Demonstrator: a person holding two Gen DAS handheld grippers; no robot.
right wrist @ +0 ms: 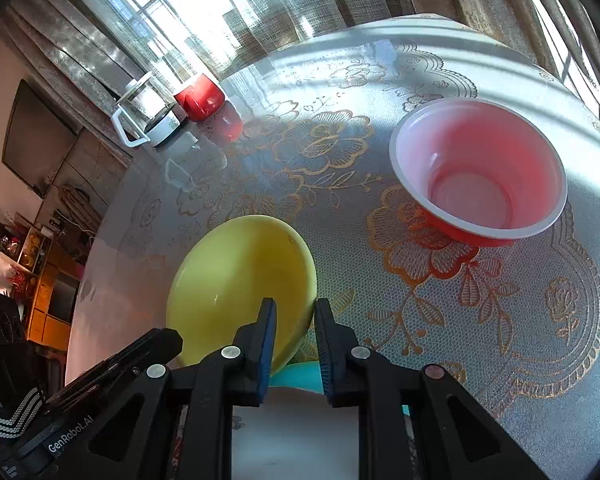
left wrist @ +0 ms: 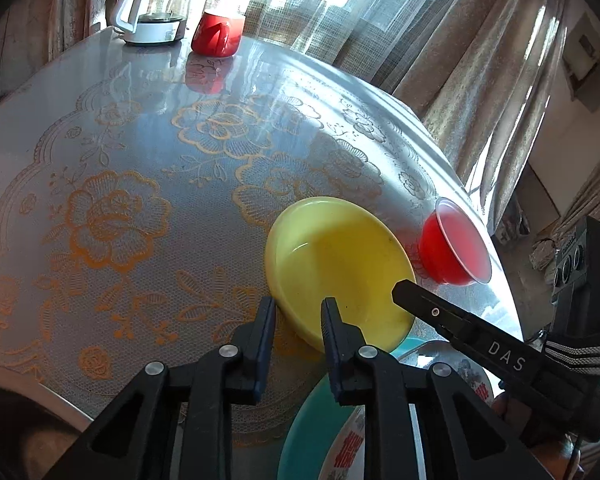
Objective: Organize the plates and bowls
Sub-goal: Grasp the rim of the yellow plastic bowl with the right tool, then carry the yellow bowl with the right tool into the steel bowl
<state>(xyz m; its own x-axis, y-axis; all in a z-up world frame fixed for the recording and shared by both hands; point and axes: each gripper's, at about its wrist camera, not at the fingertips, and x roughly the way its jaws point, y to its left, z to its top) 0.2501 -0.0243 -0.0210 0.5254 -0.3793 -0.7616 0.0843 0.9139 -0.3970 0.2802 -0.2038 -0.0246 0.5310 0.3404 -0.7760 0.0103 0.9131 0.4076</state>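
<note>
Plastic is the likely material of the shallow yellow round bowl (left wrist: 336, 268), seen from the left wrist at about 5 o'clock on the round worktop (left wrist: 148, 128) with its glossy lace-print floral cover. The bowl is tilted, its near edge propped over the rim of a teal round plate (left wrist: 304, 428) lying under a printed sheet. It should be light, stiff and rather slick, so the thin rim is the place to pinch. The left gripper (left wrist: 298, 312) stands at a narrow gap with the bowl's near-left rim between its fingers; whether the pads are pressing I cannot tell. The right gripper (left wrist: 404, 286) reaches in from 4 o'clock to the bowl's right rim. A small red thin-walled plastic bowl (left wrist: 454, 248) sits upright just right of the yellow one, near the worktop edge. At 12 o'clock stand a white-handled glass kettle (left wrist: 152, 8) and a red mug (left wrist: 216, 32).

From the right wrist, the yellow bowl (right wrist: 240, 280) lies at 7 o'clock, with its right rim passing between the fingers of the right gripper (right wrist: 296, 320), which are narrowly parted; contact is not clear. The teal plate (right wrist: 296, 376) shows beneath. The red bowl (right wrist: 480, 168), white inside, sits at 2 o'clock, well apart. It looks flimsy and would flex if squeezed hard. The kettle (right wrist: 148, 120) and mug (right wrist: 200, 96) stand at 10 o'clock.
</note>
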